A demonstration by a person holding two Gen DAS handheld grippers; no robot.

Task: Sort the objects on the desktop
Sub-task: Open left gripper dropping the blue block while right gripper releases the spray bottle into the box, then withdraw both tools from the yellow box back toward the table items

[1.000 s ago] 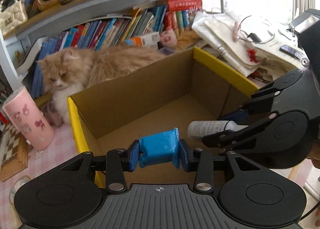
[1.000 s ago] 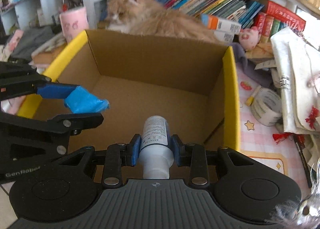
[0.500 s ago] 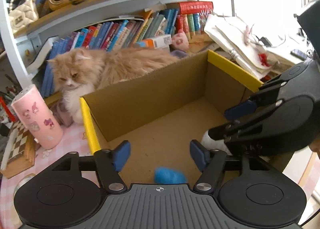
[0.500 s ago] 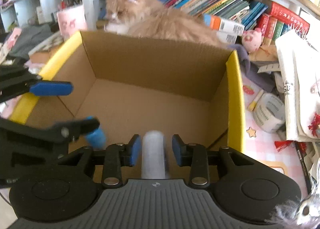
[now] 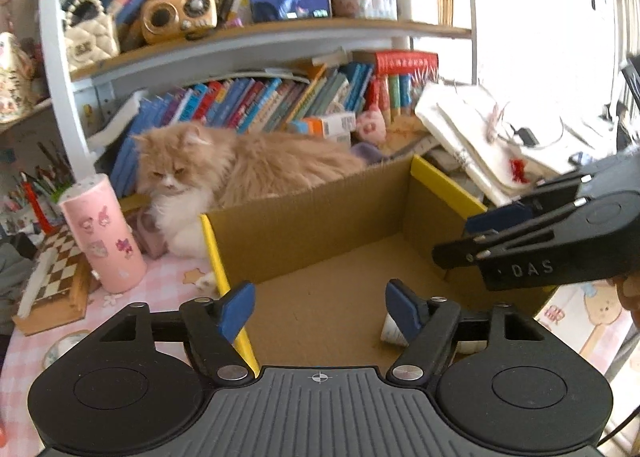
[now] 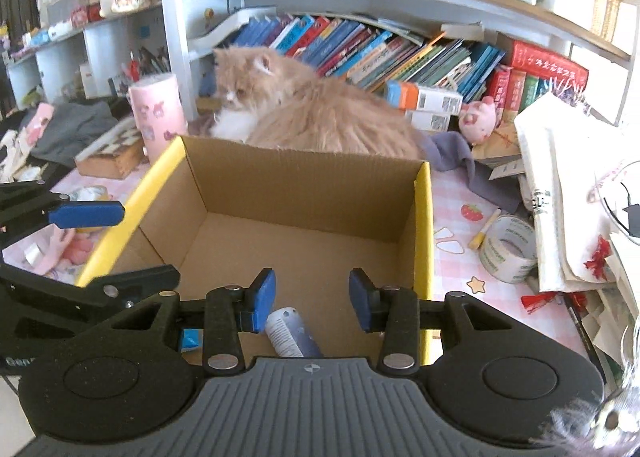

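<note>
An open cardboard box (image 5: 320,213) with yellow flap edges sits on the desk; it also shows in the right wrist view (image 6: 304,181). My left gripper (image 5: 320,307) is open and empty above the box's near left side. My right gripper (image 6: 313,295) is open and empty above the near edge. A white and blue bottle (image 6: 290,333) lies on the box floor below the right gripper; its end shows in the left wrist view (image 5: 392,333). A blue packet (image 6: 190,339) lies in the box, mostly hidden behind the right gripper's body.
A ginger cat (image 5: 240,169) lies behind the box against a row of books (image 5: 280,97). A pink tumbler (image 5: 102,233) and a chessboard box (image 5: 52,277) stand left. A tape roll (image 6: 508,249) and stacked papers (image 6: 560,193) lie right.
Both grippers opened and let go: the blue packet and the bottle dropped into the box. Both grippers then rose and pulled back from the box.
</note>
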